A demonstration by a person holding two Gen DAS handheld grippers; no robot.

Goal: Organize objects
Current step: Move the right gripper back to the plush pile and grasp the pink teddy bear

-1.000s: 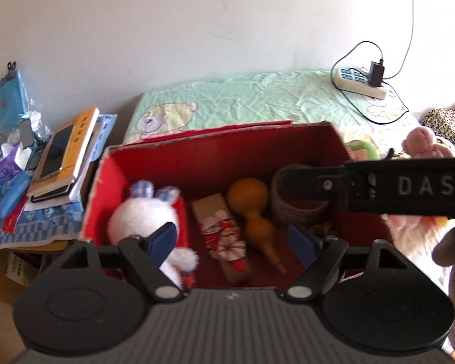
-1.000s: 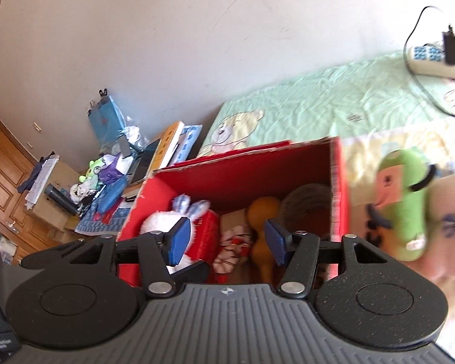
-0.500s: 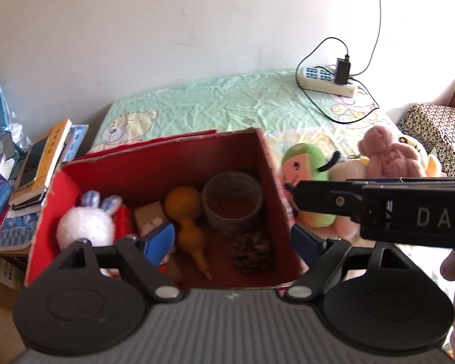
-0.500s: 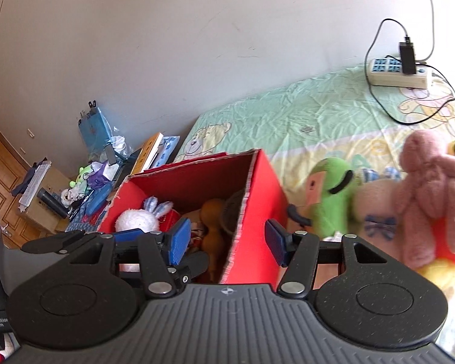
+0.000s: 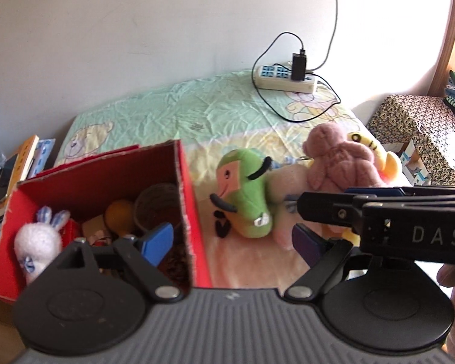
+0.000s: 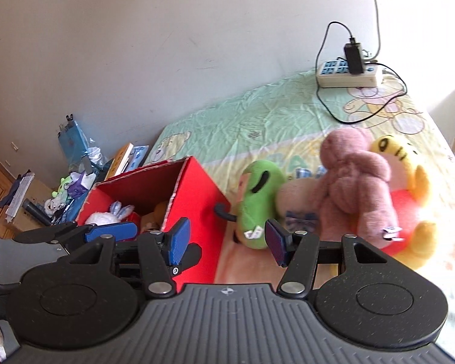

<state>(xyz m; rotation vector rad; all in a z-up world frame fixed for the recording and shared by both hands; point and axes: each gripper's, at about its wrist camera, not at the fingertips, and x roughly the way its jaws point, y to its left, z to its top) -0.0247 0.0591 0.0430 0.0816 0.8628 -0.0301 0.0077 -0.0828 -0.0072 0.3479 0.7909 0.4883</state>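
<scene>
Both grippers are empty: left gripper hangs with jaws opening, right gripper partly open. Red box at the bed's left edge holds sorted trinkets; green plush lies just beside it, pink plush farther right, probably awaiting boxing.

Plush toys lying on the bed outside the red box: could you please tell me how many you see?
4: a green plush nearest the red box, a beige plush behind it, a pink bear, then a yellow bear farthest. More may be hidden behind them.
</scene>
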